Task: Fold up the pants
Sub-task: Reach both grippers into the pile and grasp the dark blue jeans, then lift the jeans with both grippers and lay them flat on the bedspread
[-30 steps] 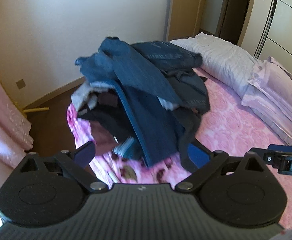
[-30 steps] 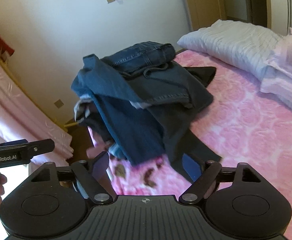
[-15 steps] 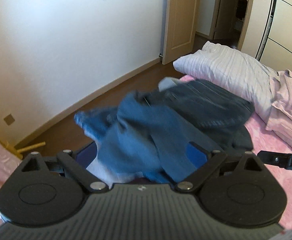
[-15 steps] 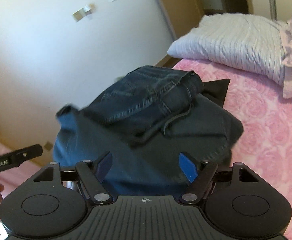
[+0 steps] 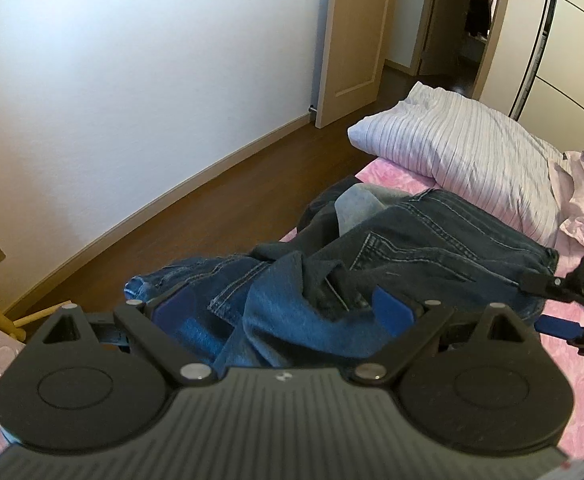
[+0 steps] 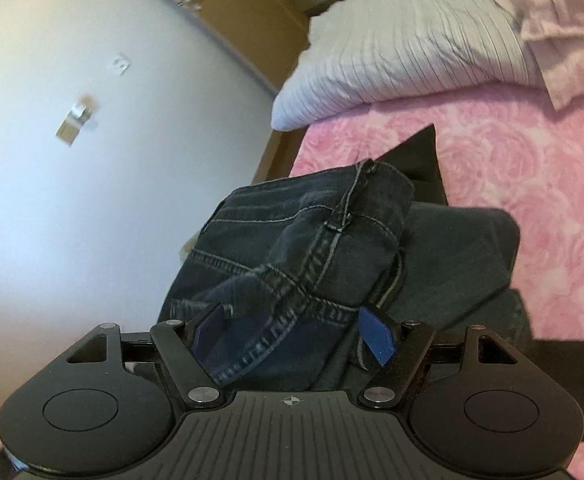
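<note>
Pants: dark jeans (image 6: 315,256) lying bunched on a clothes pile at the bed's (image 6: 531,168) wall-side edge, long axis unreadable, waistband facing the striped pillow (image 6: 403,40). Lighter blue jeans (image 5: 292,320) are sitting beneath, nearer the foot. Left gripper (image 5: 284,310) is standing spread over blue denim; right gripper (image 6: 293,334) is standing spread, dark denim lying between, unpinched.
</note>
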### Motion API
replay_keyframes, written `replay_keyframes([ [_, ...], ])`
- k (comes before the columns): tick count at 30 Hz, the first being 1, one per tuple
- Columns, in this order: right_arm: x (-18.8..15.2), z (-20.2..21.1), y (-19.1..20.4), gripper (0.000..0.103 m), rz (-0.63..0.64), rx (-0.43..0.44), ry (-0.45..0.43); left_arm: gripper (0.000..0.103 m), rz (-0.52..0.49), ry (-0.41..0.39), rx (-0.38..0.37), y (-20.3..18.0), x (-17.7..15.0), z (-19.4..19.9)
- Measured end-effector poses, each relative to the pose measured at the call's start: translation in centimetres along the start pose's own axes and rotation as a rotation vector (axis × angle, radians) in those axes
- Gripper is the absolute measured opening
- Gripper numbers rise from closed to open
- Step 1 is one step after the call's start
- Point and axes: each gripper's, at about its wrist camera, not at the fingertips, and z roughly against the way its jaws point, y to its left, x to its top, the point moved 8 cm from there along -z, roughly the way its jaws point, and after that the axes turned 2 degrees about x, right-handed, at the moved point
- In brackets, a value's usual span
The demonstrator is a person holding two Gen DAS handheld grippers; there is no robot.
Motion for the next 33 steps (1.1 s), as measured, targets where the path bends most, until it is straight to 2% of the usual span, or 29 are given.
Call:
replay_keyframes([
  [1, 0.0, -0.4, -0.1, 0.072, -0.009, -0.014, 0.003, 0.095, -0.001, 0.003, 0.0, 0.1, 0.1, -0.3],
  [2, 0.0, -0.9, -0.1, 0.06, -0.017, -0.02, 0.005, 0.095, -0.003, 0.007, 0.0, 0.1, 0.2, -0.6],
  [3, 0.0, -1.0, 0.0, 0.044, -0.016, -0.01, -0.004, 0.094, -0.004, 0.009, 0.001, 0.2, 0.2, -0.7],
  [4, 0.0, -1.0, 0.2, 0.039, 0.004, -0.012, -0.019, 0.094, -0.005, 0.012, 0.002, 0.3, 0.2, -0.9],
  [5, 0.1, -0.9, 0.6, 0.03, 0.039, -0.014, -0.026, 0.093, -0.005, 0.013, 0.0, 0.4, 0.2, -0.8],
  [6, 0.0, -0.5, 1.4, 0.027, 0.083, 0.004, -0.039, 0.092, -0.003, 0.01, -0.004, 0.4, 0.2, -0.7],
  [10, -0.7, 3.1, 4.9, 0.023, 0.29, 0.051, -0.132, 0.09, 0.01, -0.016, -0.026, 0.7, 0.4, 0.8],
  [12, -1.0, 5.8, 6.4, 0.023, 0.361, 0.107, -0.183, 0.09, 0.011, -0.046, -0.047, 0.4, 0.8, 2.4],
  [17, -0.8, 13.6, 8.6, 0.022, 0.435, 0.198, -0.313, 0.09, -0.007, -0.139, -0.109, -1.6, 1.9, 7.0],
  [21, 0.3, 21.9, 7.9, 0.02, 0.434, 0.242, -0.465, 0.09, -0.046, -0.222, -0.191, -5.0, 2.6, 11.2],
  [27, 0.3, 36.3, 4.1, 0.019, 0.424, 0.208, -0.745, 0.09, -0.154, -0.294, -0.359, -14.1, 1.3, 17.0],
  [31, -1.0, 46.3, 0.4, 0.018, 0.403, 0.145, -0.931, 0.09, -0.245, -0.279, -0.49, -22.6, -2.1, 20.4],
  [33, -2.1, 51.5, -1.6, 0.017, 0.415, 0.083, -1.02, 0.09, -0.293, -0.263, -0.559, -27.1, -4.2, 22.3],
])
